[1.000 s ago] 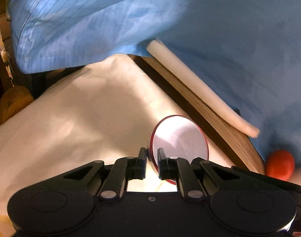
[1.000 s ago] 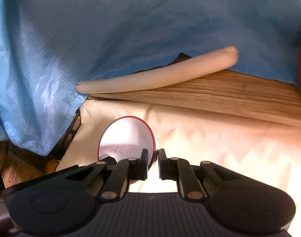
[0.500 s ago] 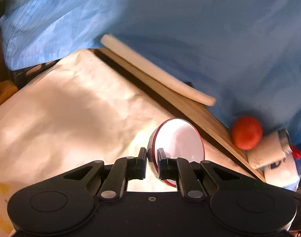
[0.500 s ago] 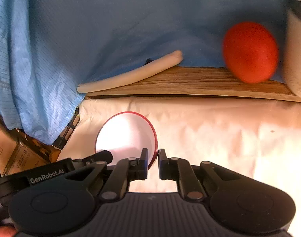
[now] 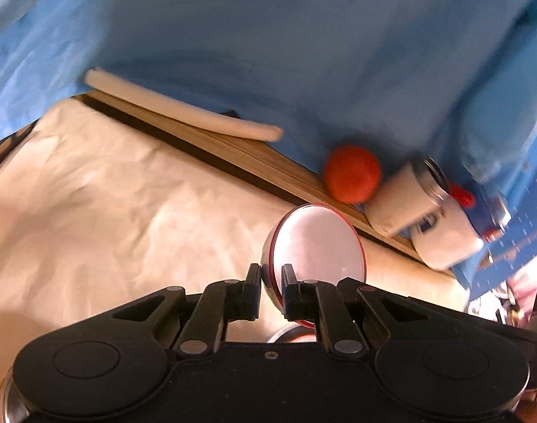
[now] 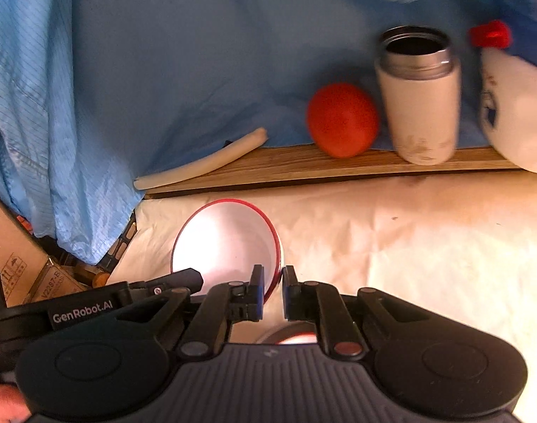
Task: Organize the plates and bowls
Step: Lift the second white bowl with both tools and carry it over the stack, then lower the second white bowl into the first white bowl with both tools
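- Both grippers are pinching the same red-rimmed white bowl point(image 5: 318, 246) by its rim: left gripper point(image 5: 271, 290) on one side, right gripper point(image 6: 271, 294) on the opposite side, both clamped tight on the thin wall.
- The bowl is up off the cream cloth point(image 6: 427, 246), tilted so the inside faces the cameras, out in front of the wooden ledge point(image 6: 303, 167).
- My take for carrying it well: keep both hands travelling together. With two pinches on one rigid rim, any mismatch twists the bowl or pops a pad off the edge.
- I'd level the bowl before setting it down; tilted like this it'd land on its edge and rock.
- There's a round greyish thing with a hint of red right below the jaws in both views, maybe another bowl, but it's too hidden to call. If that's the stack target, I'd come straight down over it.
- I'd let go one side at a time only once the base is seated.
- Count time: one bowl clearly in view, zero plates that I can make out.
- Clutter on the ledge: one orange-red ball point(image 6: 342, 120), one white canister with a metal collar point(image 6: 418, 98), one white bottle with a red cap point(image 6: 515, 105), one long white stick point(image 6: 201, 165).
- Blue fabric point(image 6: 162, 53) hangs behind everything.
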Available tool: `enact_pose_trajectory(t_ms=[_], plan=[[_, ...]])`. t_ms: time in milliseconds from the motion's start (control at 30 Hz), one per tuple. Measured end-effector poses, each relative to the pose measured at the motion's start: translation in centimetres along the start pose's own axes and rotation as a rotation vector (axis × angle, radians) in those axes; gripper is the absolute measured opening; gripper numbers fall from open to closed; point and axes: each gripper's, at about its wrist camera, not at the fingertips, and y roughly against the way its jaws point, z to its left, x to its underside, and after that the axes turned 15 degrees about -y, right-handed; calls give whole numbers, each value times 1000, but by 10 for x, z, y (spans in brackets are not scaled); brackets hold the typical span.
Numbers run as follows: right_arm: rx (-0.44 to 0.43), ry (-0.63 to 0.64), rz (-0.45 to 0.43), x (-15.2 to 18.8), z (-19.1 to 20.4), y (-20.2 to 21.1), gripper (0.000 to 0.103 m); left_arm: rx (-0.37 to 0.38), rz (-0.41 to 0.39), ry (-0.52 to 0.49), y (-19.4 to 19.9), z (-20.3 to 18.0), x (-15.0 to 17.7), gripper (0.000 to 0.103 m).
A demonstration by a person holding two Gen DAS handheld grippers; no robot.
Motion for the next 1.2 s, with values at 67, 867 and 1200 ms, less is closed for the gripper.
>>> enact_pose_trajectory(t_ms=[67,867,1200], plan=[[4,-4,-5,-1,-6,4,11,17,15,-20,1,-6,0,12],[78,-61,85,31,-56,23,13,80,207,-95,-11,-33,34,12],[102,-107,133,42,-69,18,13,57,271,-114,-19,-39,43,12]])
